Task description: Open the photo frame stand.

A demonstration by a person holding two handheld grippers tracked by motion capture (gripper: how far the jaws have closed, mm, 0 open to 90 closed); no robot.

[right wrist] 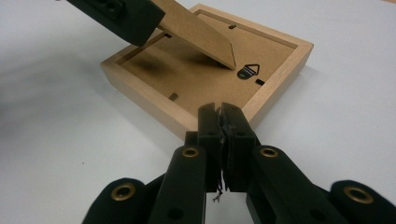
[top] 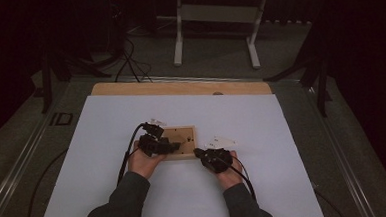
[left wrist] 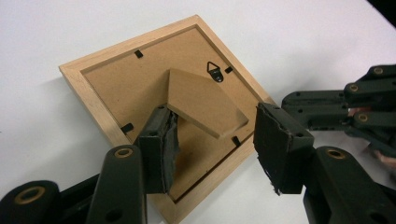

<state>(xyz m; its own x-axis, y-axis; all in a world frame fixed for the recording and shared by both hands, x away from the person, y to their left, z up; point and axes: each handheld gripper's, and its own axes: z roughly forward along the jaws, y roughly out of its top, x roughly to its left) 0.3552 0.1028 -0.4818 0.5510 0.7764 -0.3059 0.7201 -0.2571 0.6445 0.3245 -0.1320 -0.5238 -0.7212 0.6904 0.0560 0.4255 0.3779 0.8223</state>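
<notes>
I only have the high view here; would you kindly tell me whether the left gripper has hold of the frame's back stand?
Observer: Not gripped. The left gripper has its jaws open, one on each side of the stand, which is tilted up off the back of the picture frame.
Operator: Thank you. Is the right gripper holding anything?
Observer: No, the right gripper is shut on nothing, its tips by the frame's rim.
Operator: Which way up is the frame?
Observer: Back side up; a triangular hanger shows on the backing.

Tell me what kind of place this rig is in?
Probably a lab or recording studio, not a home. A white-covered table sits on a metal-railed platform, loose cables run over grey carpet, and a bare white desk frame stands behind in the dark. The only prop is a picture frame lying face down.
</notes>
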